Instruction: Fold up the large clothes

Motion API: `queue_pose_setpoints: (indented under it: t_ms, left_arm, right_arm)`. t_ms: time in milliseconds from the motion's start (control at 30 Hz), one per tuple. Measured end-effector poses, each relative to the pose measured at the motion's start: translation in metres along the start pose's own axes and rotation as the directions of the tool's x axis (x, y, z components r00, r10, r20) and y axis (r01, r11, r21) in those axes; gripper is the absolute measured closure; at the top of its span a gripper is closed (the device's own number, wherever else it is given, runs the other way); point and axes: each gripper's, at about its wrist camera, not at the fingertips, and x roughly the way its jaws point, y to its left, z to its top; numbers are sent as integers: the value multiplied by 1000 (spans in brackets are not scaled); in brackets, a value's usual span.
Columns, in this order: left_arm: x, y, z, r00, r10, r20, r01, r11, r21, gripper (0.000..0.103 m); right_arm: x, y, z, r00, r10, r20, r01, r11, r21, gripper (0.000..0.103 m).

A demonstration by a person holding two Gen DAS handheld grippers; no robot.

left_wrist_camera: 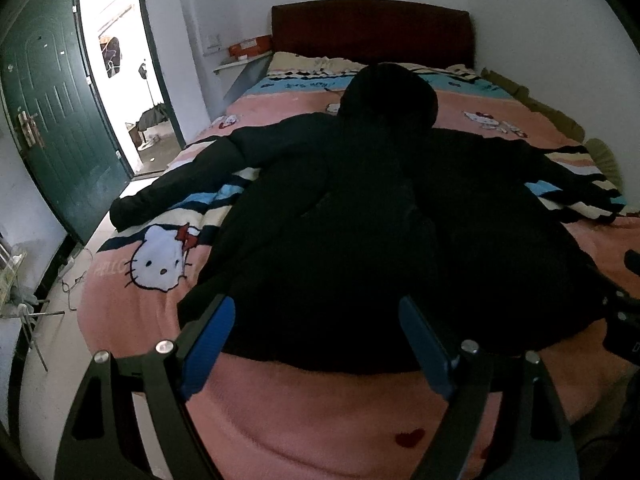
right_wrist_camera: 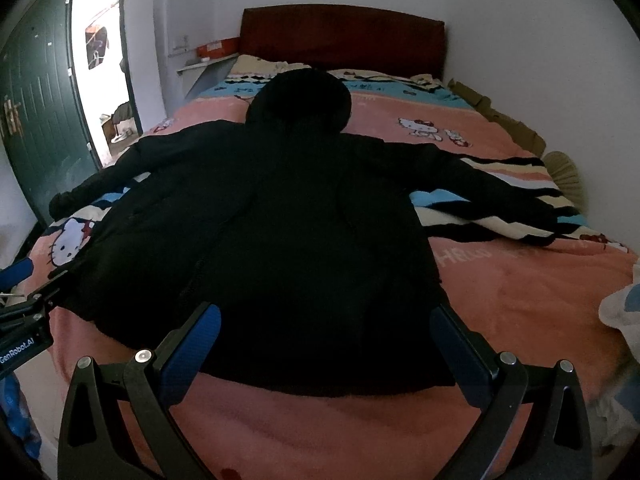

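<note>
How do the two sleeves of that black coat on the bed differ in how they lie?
The left sleeve reaches the bed's door-side edge, its cuff lying at that edge by a big cat print; the right sleeve ends well on the blanket, its cuff over the striped band. The left sleeve looks bent partway along; the right sleeve runs straighter. Both spread outward from the black coat and lie flat, untouched by either gripper.

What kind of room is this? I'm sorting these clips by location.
Most likely a bedroom in a home: a bed with a dark red headboard, a black coat spread on it, a green door.
</note>
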Motion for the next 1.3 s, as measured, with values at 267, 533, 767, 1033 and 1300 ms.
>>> queue_pose_setpoints:
  t_ms: [267, 533, 767, 1033, 1300]
  left_arm:
    - [6, 2, 12, 1000, -19, -12, 19, 1000, -18, 19]
    - [22, -7, 21, 998, -33, -52, 34, 999, 16, 19]
    - [38, -14, 38, 996, -35, -82, 40, 997, 62, 19]
    - [58, -16, 66, 992, -70, -108, 75, 996, 41, 19]
    - [91, -9, 90, 985, -40, -170, 40, 999, -1, 19]
  right_arm:
    - [5, 1, 10, 1000, 10, -2, -10, 1000, -13, 0]
    - [14, -10, 24, 1000, 9, -4, -9, 1000, 2, 0]
    - [30, -31, 38, 1000, 17, -11, -17, 999, 32, 0]
    - [58, -114, 74, 1000, -21, 13, 18, 984, 179, 0]
    - [110, -257, 123, 981, -193, 2, 178, 908, 380, 0]
